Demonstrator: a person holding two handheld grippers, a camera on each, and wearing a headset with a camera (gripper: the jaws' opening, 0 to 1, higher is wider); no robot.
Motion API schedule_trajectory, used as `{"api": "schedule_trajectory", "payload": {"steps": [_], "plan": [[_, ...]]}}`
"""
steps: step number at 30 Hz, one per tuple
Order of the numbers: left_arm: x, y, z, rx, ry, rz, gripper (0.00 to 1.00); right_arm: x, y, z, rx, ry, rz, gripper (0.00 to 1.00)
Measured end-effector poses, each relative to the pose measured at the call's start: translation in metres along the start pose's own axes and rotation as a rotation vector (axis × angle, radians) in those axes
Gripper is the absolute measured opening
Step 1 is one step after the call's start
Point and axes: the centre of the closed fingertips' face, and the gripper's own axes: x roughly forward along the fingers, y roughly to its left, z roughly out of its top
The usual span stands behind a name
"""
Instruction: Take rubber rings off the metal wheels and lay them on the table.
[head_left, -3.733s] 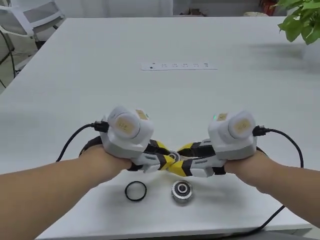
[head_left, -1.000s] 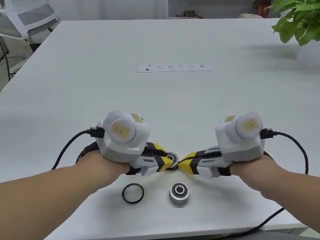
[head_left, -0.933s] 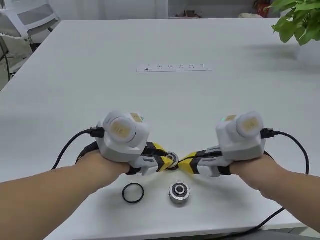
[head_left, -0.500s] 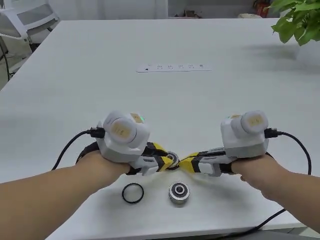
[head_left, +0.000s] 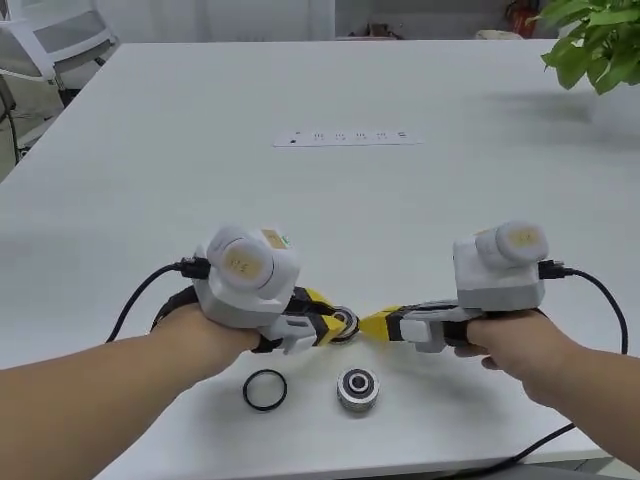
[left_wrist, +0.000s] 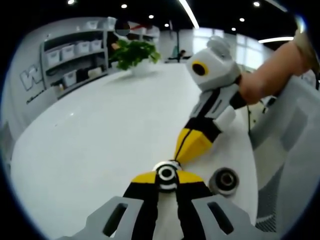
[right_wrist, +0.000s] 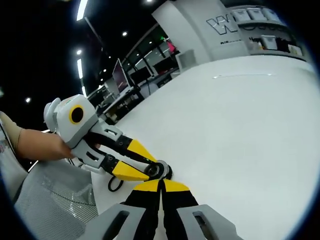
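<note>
Although one loose rubber ring (head_left: 265, 390) already lay flat on the table (head_left: 330, 200) at the left, the job looked only partly done. Just right of the ring and raised off the surface, the left gripper (head_left: 333, 322) pinched a metal wheel (head_left: 346, 321) between its yellow tips. Below that, a second wheel (head_left: 357, 388), seemingly stripped, sat on the table near the ring but apart from it. Farther right, the right gripper (head_left: 372, 323) had its jaws pressed together, and their point met the rim of the held wheel. Whether they had caught any rubber could not be told.

To do this step well, the left grip probably needed to be firm on the metal and clear of the ring's edge. The right tips would then nip the rubber alone and peel it sideways over the rim rather than tug straight out, so the wheel would not twist free.
</note>
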Motion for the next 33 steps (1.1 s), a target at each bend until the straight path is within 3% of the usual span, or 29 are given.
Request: {"api": "schedule_trajectory", "payload": {"steps": [5,22,33], "plan": [[0.0000,0.0000,0.0000,-0.002,0.001,0.002,0.12,0.0007,-0.0004,-0.0015,-0.018,0.011,-0.007,0.00],[-0.0003,-0.0004,0.0001,-0.024,0.009,0.023,0.12,0.0013,-0.0039,0.0037,0.037,-0.026,-0.020,0.00],[0.0005,-0.0001,0.0000,-0.015,0.023,0.027,0.12,0.0024,0.0009,0.0046,0.028,-0.027,-0.001,0.00]]}}
